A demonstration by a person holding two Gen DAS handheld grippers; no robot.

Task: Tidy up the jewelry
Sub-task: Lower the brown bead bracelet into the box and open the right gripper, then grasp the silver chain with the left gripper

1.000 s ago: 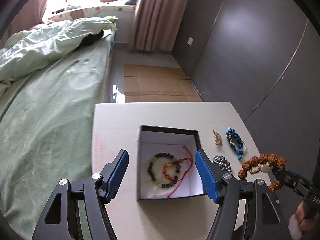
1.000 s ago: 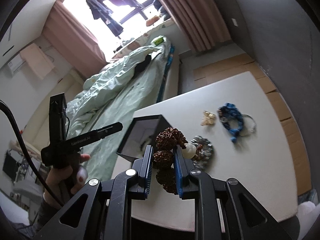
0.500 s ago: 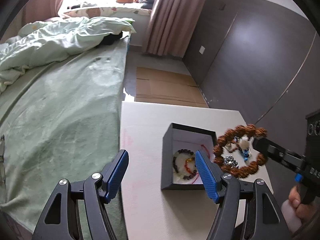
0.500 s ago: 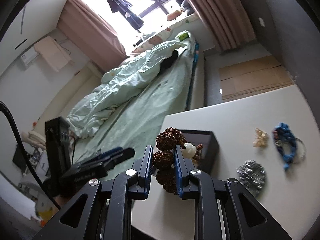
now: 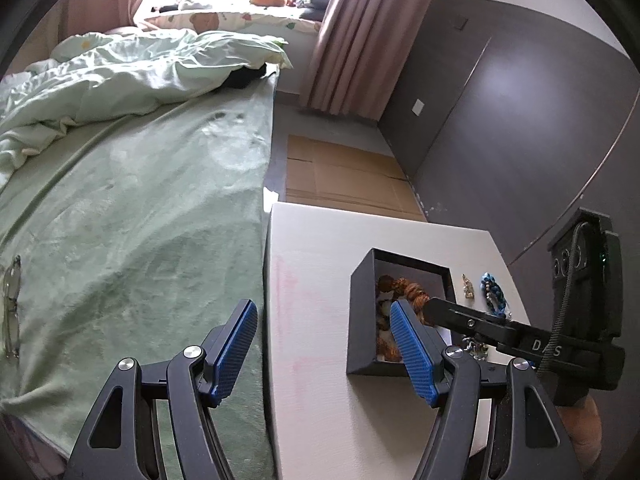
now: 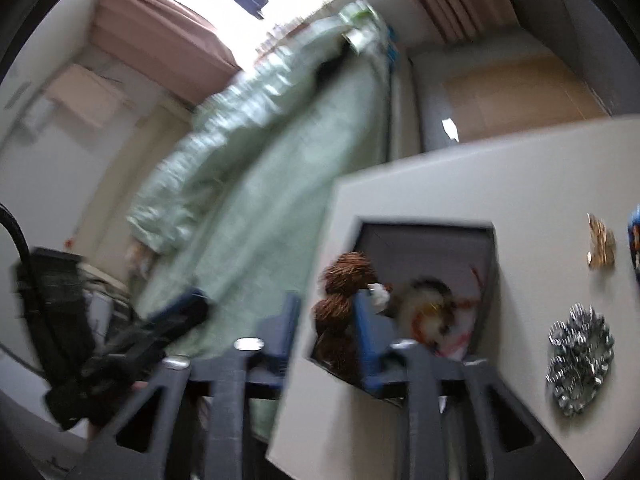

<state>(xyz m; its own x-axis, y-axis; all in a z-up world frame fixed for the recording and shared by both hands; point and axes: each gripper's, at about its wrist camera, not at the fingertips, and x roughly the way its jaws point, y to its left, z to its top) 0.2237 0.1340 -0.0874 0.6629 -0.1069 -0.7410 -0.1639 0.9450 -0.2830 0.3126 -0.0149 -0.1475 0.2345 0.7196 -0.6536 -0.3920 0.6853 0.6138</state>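
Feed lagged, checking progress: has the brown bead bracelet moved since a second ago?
Yes. The brown bead bracelet, clamped in the right tongs, went left from beside the silver bracelet into the black box.

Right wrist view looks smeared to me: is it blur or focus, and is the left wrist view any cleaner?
Right wrist view: motion blur throughout, smearing the bed, right gripper and brown bead bracelet; window blown out. Left wrist view: sharp, fisheye-curved at the edges, the black box clearly outlined.
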